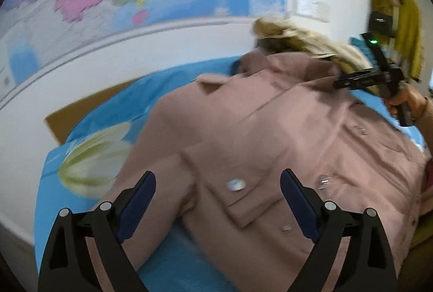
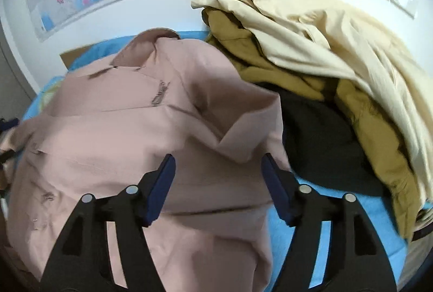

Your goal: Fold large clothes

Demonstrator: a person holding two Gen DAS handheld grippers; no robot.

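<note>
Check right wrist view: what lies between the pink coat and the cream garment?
An olive garment and a black one, piled between pink coat and cream garment.

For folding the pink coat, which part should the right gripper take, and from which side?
Probably the folded-over sleeve edge of the pink coat, approached from the pile side. That edge stands raised off the body, giving a free lip just ahead of the open right gripper.

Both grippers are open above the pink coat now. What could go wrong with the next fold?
1. The heap of cream, olive and black clothes touches the pink buttoned coat; the open right gripper might pinch both.
2. The open left gripper may catch only the pocket flap, so the fold could come crooked.
</note>
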